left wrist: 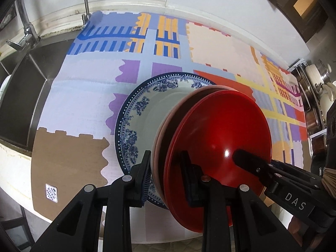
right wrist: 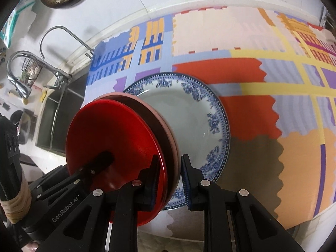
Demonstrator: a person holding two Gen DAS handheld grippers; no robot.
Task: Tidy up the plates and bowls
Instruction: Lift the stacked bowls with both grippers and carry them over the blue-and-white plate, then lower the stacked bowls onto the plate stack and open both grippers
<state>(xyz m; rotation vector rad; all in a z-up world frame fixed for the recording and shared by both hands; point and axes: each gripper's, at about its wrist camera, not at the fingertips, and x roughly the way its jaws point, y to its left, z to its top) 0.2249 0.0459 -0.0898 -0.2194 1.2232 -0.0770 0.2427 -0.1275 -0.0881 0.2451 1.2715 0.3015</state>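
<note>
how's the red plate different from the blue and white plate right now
The red plate is plain glossy red; the blue and white plate has a pale centre and a blue floral rim. The red plate is held tilted on edge, with a pink plate behind it, between both hand-held grippers, left and right; the blue and white plate lies flat on the patterned cloth. The blue and white plate looks wider. Both are round.

A glossy red plate [left wrist: 218, 138] sits nearest the black gripper fingers [left wrist: 145, 174], whose inner pads are ribbed blue. Against it is a pale pink plate [right wrist: 166, 126], and beyond both a plate [right wrist: 189, 113] with a grey-white centre, blue floral rim and dark blue dotted edge. Beneath them, a cloth [right wrist: 252, 79] shows blocks of orange-red, lilac, yellow, tan, cream and blue stripes.
</note>
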